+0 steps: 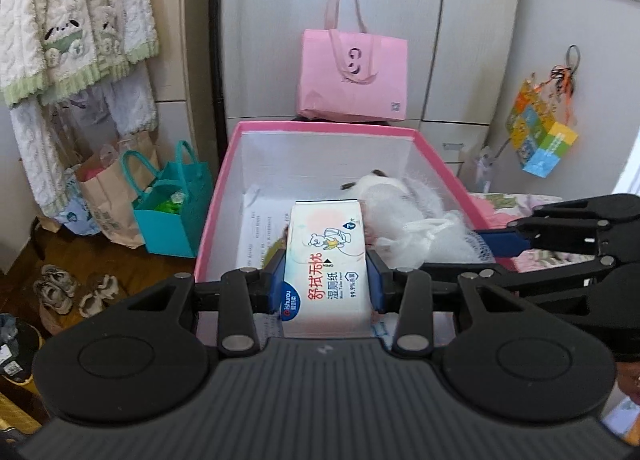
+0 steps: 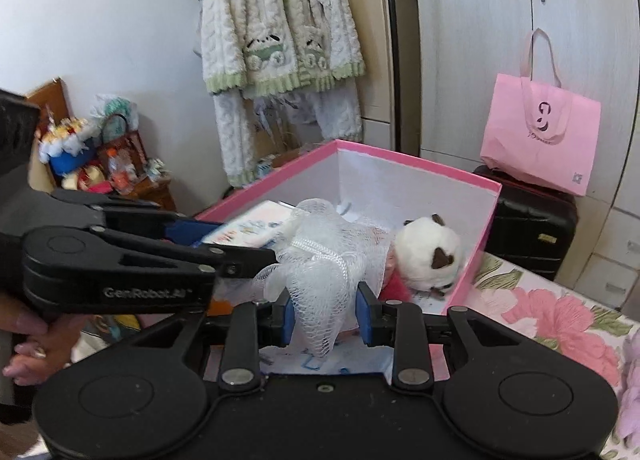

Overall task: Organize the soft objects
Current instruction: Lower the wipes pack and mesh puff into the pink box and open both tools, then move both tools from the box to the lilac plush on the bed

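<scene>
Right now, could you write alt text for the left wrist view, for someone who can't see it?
The left gripper holds a pack of wet wipes over an open pink box, clamped between its blue fingers. In the box lie a white plush toy and white mesh netting; the right gripper reaches in from the right.

- My left tool [image 1: 326, 280] covers both long sides of the wet-wipes pack [image 1: 326, 272], and its near end drops behind the tool body.
- The small print on the pack is too fine to read.
- In the right view, the mesh bath pouf [image 2: 320, 260] hides the plush toy's [image 2: 430, 256] lower half and most of the pink box [image 2: 472, 175] floor.
- In the same view, my left tool [image 2: 224, 244] blocks much of the pack [image 2: 248, 225], which looks blurred there.
- The printed sheet [image 1: 260, 232] under the pack is mostly covered, its text illegible.
- The black suitcase [image 2: 532, 227] is partly behind the box corner.
</scene>
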